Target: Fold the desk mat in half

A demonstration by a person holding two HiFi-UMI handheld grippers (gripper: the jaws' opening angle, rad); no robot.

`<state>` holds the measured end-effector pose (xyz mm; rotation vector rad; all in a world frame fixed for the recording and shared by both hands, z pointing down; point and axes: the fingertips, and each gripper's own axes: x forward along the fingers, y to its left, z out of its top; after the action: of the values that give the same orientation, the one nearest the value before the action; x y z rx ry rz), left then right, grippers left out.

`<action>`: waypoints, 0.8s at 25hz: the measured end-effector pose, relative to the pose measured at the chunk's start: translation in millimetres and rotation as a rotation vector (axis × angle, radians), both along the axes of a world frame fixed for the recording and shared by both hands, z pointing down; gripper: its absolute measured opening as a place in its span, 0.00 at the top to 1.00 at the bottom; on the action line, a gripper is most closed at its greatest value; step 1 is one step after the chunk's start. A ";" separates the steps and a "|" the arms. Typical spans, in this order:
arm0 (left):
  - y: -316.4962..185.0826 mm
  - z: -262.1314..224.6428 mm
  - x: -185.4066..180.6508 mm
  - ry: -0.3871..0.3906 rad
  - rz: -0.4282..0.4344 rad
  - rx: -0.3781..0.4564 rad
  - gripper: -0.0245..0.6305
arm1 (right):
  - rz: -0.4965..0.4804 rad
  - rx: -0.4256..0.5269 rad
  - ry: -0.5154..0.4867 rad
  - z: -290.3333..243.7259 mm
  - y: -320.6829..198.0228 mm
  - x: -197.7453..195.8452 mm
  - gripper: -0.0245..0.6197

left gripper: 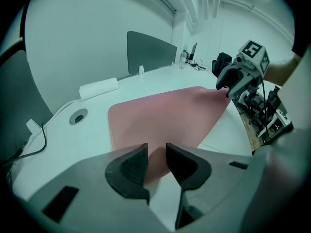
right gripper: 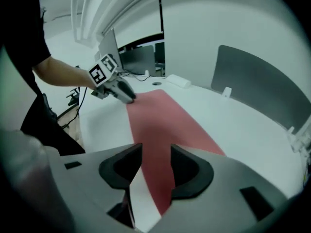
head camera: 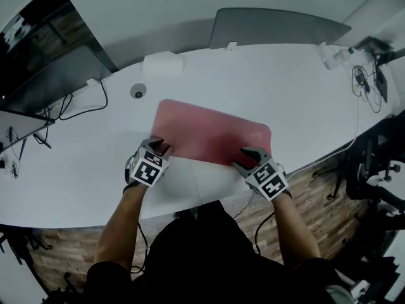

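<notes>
**Both near corners lined up, neither one pinched**

The desk mat [head camera: 212, 132] lies flat, pink face up, in the middle of the white counter [head camera: 272, 75], just in front of the person. Its long axis runs left to right and is slightly skewed, so the right end sits nearer the person. It looks like a single layer, so the fold seems not yet begun, though the head view is too coarse to be sure.

The left gripper [head camera: 159, 147] is at the near left corner. Its fingers [left gripper: 130, 168] are partly open, with the corner showing in the gap and no pad pressing on it. The right gripper [head camera: 253, 152] is at the near right corner with its fingers wider apart. The mat's near edge lies under that gap, and nothing is held.

To do the step well, each gripper should slip one finger under the near edge and close squarely on its own corner. Both should then lift together and carry the near edge level over to the far edge. That puts the crease along the long axis, and the corners should match before either gripper lets go.
</notes>
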<state>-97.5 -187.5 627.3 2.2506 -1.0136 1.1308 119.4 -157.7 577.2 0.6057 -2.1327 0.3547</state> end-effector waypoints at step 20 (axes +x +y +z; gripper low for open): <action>32.8 -27.7 72.6 -0.053 0.179 0.130 0.83 | 0.089 0.039 0.115 38.6 15.6 21.2 0.86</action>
<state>-24.8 -154.7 599.6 2.4674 -0.9458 1.2366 140.6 -142.1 615.8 0.7284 -2.0110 0.3199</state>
